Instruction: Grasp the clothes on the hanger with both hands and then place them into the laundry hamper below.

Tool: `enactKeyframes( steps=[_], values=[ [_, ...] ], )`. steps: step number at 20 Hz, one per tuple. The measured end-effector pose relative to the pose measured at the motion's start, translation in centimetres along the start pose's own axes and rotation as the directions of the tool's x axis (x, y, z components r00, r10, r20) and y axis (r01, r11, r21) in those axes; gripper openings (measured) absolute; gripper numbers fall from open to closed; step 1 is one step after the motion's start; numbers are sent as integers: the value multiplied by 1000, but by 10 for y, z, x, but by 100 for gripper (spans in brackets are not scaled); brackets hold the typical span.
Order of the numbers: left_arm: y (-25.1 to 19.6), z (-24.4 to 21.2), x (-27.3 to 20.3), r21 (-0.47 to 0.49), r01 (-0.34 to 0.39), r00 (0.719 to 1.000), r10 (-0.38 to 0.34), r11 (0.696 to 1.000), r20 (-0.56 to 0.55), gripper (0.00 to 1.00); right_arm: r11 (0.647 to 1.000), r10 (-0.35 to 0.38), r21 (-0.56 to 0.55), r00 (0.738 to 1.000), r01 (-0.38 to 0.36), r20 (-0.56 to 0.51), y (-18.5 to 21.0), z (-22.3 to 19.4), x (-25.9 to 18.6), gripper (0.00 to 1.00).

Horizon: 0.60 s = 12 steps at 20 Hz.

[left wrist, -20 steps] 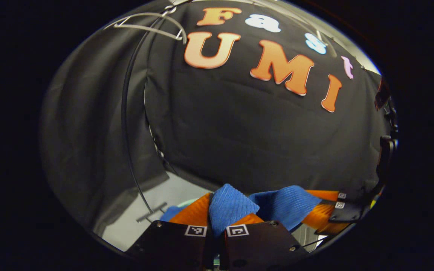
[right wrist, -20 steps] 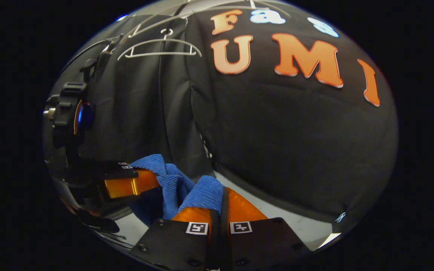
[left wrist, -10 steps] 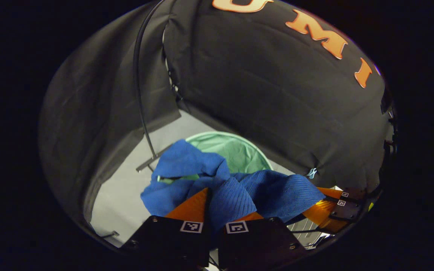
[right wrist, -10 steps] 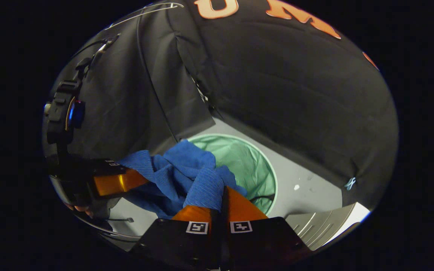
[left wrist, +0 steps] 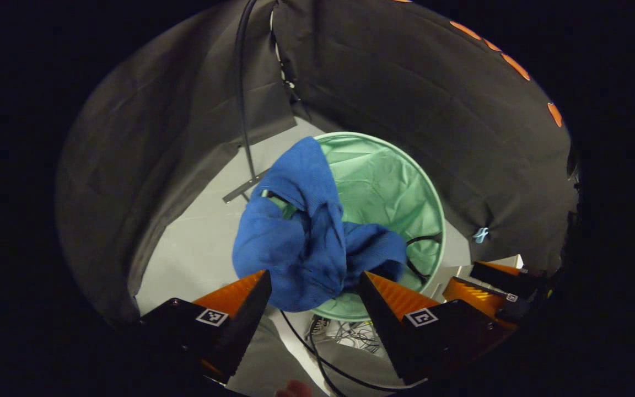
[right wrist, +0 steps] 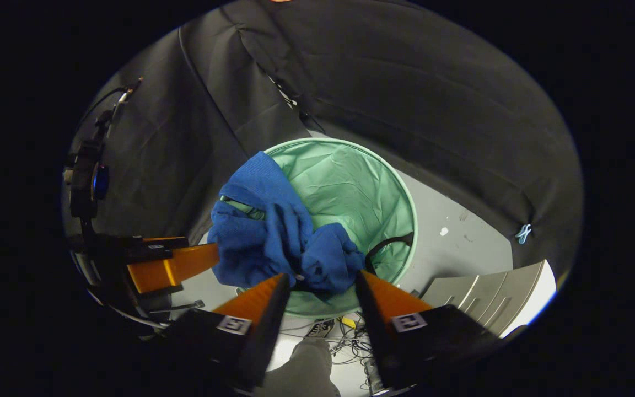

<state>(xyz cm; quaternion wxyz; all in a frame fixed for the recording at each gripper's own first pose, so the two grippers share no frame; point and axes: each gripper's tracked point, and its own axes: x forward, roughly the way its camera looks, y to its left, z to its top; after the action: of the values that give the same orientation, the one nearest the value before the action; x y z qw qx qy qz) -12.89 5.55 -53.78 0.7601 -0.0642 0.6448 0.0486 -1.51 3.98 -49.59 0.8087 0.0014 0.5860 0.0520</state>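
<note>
Left gripper view: blue garment [left wrist: 309, 231], released, draped across the green hamper [left wrist: 400, 182] rim just ahead of our left gripper [left wrist: 315, 289] and right gripper [right wrist: 320, 289], both jaws spread wide and empty; we should nudge the overhang inside.

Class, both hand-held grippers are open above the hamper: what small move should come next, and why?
Probably nudge the blue garment further in: it drapes over the green hamper rim, while the left hand-held gripper and right hand-held gripper are open and apart from it.
</note>
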Motion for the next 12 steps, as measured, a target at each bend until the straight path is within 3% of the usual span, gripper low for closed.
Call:
enactKeyframes(
  steps=[2, 3, 8, 12],
  values=[
    [-5, 0, 0, -28, 21, 1000, -21, 999, -2, 98, 1000, 4, 20, 1000, -4, 9, 3, 0, 3, 94],
    [-5, 5, -3, -31, 26, 1000, -26, 999, 7, 98, 999, 6, 31, 1000, -7, 15, 4, 3, 1, 99],
    [-13, 35, -26, -31, 67, 993, -64, 997, 101, 97, 999, 3, 36, 996, -6, 85, 3, 22, -21, 99],
    [-23, 71, -67, -37, 100, 972, -90, 994, 216, 98, 999, 2, 45, 983, -10, 184, 7, 54, -60, 99]
  ],
)
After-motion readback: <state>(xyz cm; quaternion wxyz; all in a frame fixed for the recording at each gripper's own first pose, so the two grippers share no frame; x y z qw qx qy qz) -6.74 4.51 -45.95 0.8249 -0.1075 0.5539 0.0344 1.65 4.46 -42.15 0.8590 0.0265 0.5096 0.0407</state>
